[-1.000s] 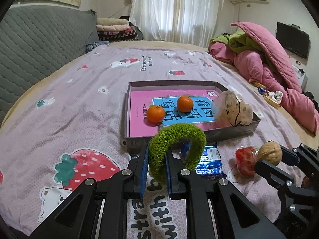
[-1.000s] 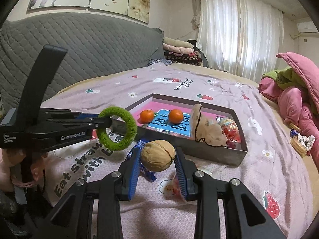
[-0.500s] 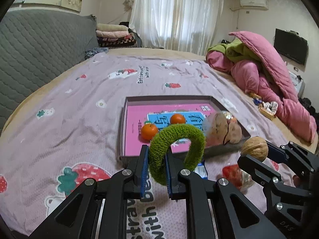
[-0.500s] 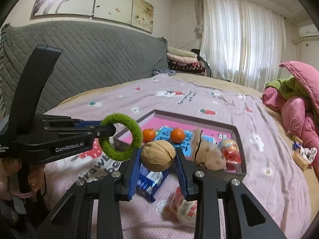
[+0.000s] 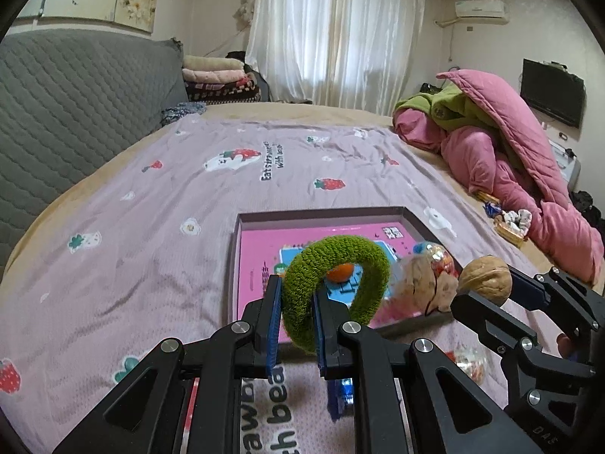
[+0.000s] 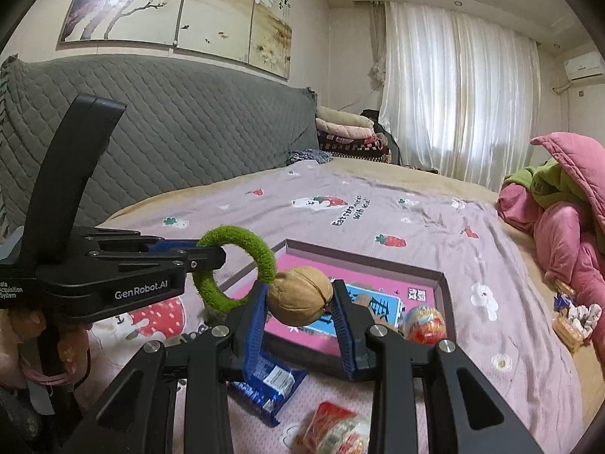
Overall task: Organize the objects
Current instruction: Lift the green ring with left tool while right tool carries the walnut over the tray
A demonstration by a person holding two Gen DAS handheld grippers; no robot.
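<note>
- The left gripper (image 5: 297, 312) is pinching a fuzzy green ring (image 5: 336, 287) between its ribbed blue pads; the ring is standing upright, held in the air above the near edge of the box. Its black body is showing the white lettering "GenRobot.AI" in the right wrist view.
- The right gripper (image 6: 300, 312) is squeezing a wrinkled tan walnut (image 6: 300, 295), also held up in the air above the box's near edge.
- A glossy blue wrapped packet (image 6: 270, 382) and a crinkly clear snack pack with red contents (image 6: 332, 429) are lying on the bedsheet (image 5: 151, 227) just before the box.
- The shallow grey box (image 5: 236, 249) is holding a pink booklet with blue Chinese lettering, an orange fruit (image 5: 338, 272) seen through the ring, and a lumpy beige bag (image 5: 425, 283).
- The lilac sheet is reading "Eat strawberry with bear", partly readable.
- Compared with a second ago, both grippers are sitting higher and farther forward, so the box is appearing lower in both views.
</note>
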